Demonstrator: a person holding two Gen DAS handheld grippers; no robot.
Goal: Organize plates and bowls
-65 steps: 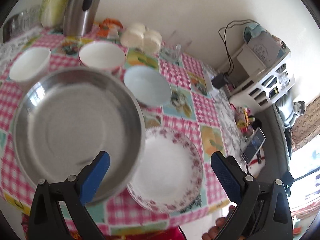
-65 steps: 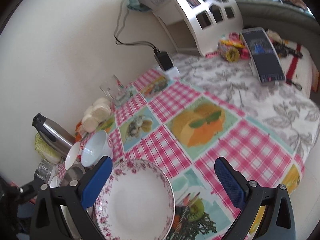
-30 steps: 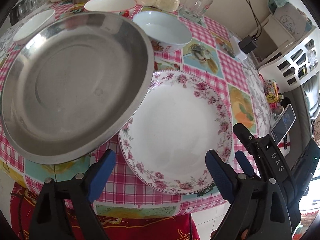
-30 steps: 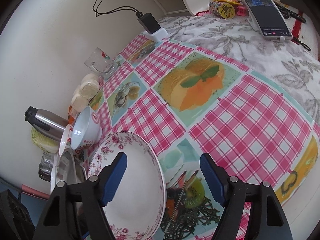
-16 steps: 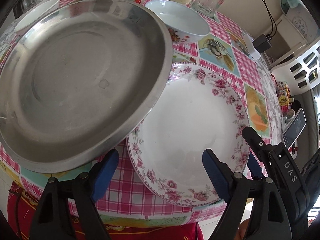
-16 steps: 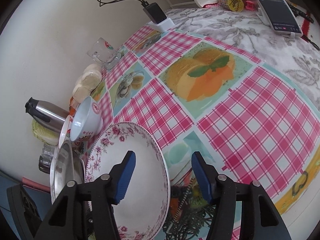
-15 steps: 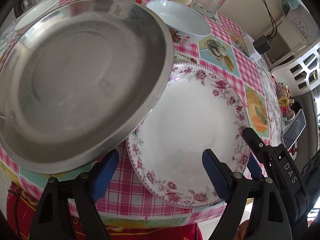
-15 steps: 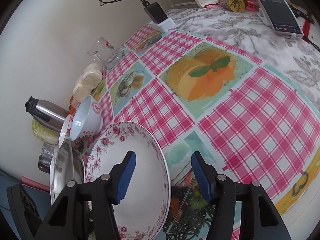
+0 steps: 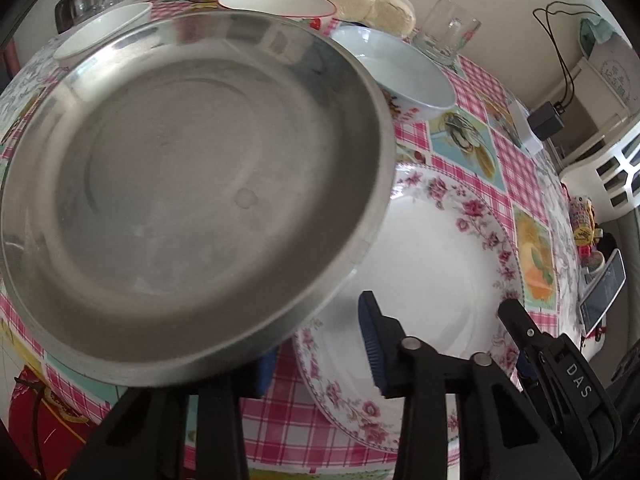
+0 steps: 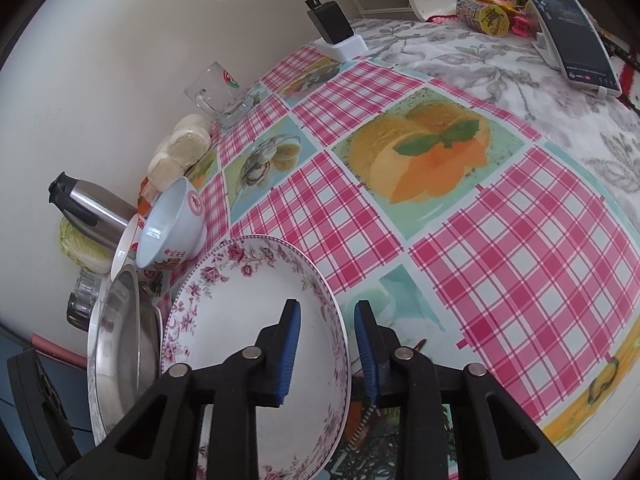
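Observation:
A big steel pan (image 9: 180,200) overlaps the left rim of a rose-patterned deep plate (image 9: 440,264) on the checked tablecloth. My left gripper (image 9: 316,332) is closing where the two meet. Its left pad is tucked under the pan's rim and its right pad stands over the plate's white inside, with a gap still showing. My right gripper (image 10: 326,306) is closing astride the plate's (image 10: 240,320) right rim, and a strip of cloth shows beside its right pad. Behind stand a pale blue bowl (image 9: 400,76) and two white bowls (image 9: 276,2).
Along the wall are a glass mug (image 9: 448,28), buns (image 9: 372,0), a steel kettle (image 10: 88,208) and a cabbage. A charger (image 10: 332,24) and a phone (image 10: 568,28) lie far right. The table's near edge runs just under both grippers.
Both pairs of jaws have narrowed from wide apart to a small gap. The left gripper has sunk closer, so the pan looms larger. The right gripper has kept its place.

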